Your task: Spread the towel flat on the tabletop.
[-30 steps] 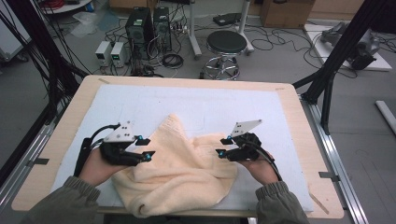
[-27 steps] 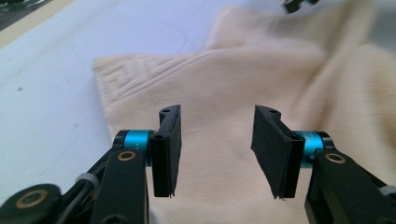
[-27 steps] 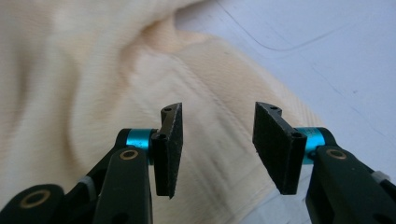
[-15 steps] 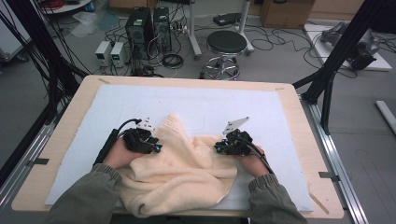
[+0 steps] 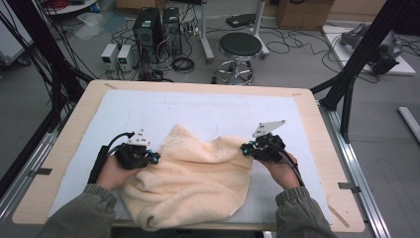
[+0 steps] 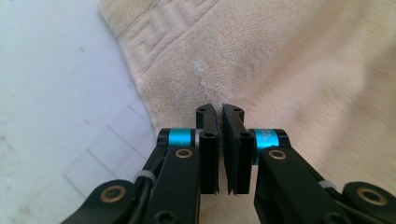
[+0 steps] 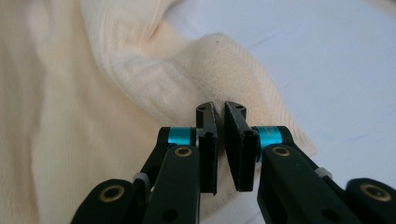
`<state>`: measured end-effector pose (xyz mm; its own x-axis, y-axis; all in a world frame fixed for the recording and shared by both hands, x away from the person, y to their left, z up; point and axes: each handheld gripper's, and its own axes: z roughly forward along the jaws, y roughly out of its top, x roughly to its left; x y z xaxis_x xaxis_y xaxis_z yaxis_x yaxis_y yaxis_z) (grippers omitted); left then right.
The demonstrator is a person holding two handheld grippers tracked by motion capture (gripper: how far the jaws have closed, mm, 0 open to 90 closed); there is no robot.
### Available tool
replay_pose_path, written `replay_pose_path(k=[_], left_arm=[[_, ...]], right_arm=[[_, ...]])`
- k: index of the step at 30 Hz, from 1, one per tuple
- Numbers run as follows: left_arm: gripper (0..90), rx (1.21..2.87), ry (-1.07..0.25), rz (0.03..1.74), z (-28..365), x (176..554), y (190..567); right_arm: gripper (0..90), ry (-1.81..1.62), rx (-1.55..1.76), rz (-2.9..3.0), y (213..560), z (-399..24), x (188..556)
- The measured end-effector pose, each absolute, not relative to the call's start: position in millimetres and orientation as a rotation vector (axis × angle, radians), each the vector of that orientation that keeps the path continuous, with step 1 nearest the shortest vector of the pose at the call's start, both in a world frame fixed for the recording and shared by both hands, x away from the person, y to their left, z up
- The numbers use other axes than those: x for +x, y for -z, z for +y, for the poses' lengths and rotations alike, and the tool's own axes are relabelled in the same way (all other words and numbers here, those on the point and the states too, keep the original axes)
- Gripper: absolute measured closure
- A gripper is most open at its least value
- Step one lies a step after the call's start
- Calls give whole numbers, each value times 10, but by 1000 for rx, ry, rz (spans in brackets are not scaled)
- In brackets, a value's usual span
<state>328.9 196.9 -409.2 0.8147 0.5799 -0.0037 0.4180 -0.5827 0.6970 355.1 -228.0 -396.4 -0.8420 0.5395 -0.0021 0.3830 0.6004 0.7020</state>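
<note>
A soft cream towel point(image 5: 190, 178) lay bunched up on the white top of the bench point(image 5: 208, 106), near the front edge, with one floppy part hanging over that edge. The left tongs point(image 5: 154, 158) sat at the towel's left side, toward the left edge of the bench. In the left gripper view the left tongs point(image 6: 220, 109) were squeezed shut, and a little pinch of towel point(image 6: 289, 60) was caught between their tips. The right tongs point(image 5: 245, 148) sat at the towel's right side. In the right gripper view the right tongs point(image 7: 220, 109) had just been closing on a folded corner of the towel point(image 7: 140, 70).
</note>
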Motion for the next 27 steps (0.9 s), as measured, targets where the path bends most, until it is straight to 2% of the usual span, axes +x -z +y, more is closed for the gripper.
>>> replay_pose_path(k=[2,4,9,14,18,22,27], left_arm=[[848,2280,-250,724,2025,3159,4096],[848,2289,-209,724,2067,3068,4111],[821,2259,-178,707,2147,2982,4043],[669,2156,-250,712,2107,3185,3881],[621,2115,-281,747,1992,3425,3923],[580,2205,-283,783,1836,3597,4099],[574,2316,-264,804,1765,3656,4284]], right_arm=[[802,-1060,773,2652,4028,-2262,3540],[749,-1045,777,2739,4131,-2227,3516],[664,-1150,745,2697,4032,-2238,3467],[564,-1136,785,2691,4068,-2251,3540],[551,-1130,786,2705,4160,-2199,3630],[568,-1235,826,2628,4139,-2283,3700],[598,-1266,893,2567,4133,-2387,3748]])
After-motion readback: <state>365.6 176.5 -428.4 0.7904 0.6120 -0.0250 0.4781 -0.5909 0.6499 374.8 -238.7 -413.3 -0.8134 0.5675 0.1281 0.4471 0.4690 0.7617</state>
